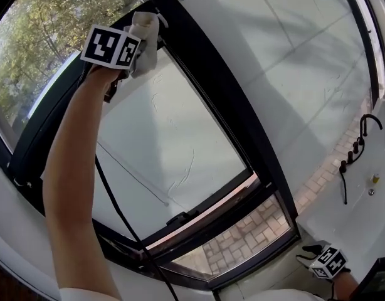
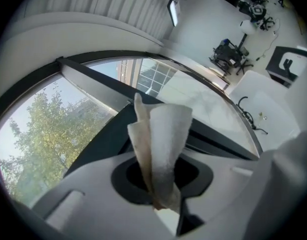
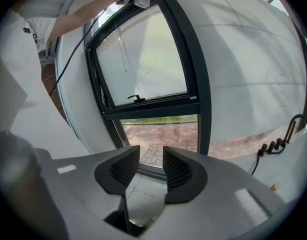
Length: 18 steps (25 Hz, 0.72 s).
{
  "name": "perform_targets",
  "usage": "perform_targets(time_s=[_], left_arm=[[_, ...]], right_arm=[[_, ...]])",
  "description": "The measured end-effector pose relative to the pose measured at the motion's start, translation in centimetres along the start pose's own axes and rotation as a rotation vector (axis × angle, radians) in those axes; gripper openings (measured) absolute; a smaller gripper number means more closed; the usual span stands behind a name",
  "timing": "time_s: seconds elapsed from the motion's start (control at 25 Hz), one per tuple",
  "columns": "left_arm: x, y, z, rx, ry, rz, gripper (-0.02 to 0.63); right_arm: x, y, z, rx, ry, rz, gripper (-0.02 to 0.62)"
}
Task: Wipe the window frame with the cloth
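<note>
Cloth in left tongs, at frame edge

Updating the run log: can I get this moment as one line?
left claw: shut on cloth, up at window frame upper corner | right claw: open, empty, held low | step: wiping

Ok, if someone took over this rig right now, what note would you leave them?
Left gripper: shut on the cloth, arm raised high. The cloth sits at the upper part of the dark window frame, apparently against it.
Right gripper: open, nothing between its jaws, held low near the bottom of the window.
Done: the pictures do not show how much of the frame is already wiped.
Left: probably carry the cloth down the upright bar and along the lower rails.
</note>
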State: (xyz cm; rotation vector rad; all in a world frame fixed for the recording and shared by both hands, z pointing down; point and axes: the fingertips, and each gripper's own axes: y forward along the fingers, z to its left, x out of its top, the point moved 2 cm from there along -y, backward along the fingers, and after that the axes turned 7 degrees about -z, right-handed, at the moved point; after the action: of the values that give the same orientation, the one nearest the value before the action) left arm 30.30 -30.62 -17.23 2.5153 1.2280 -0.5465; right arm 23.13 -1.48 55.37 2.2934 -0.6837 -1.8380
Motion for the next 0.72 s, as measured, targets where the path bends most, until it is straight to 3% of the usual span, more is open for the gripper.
perform_targets(time_s=[0.72], left_arm=[[-18.5, -20.0, 9.1, 0.148, -0.104, 0.158, 0.094]], right_arm=[[3.3, 7.7, 9.3, 0.214, -0.189, 0.079, 0.146]])
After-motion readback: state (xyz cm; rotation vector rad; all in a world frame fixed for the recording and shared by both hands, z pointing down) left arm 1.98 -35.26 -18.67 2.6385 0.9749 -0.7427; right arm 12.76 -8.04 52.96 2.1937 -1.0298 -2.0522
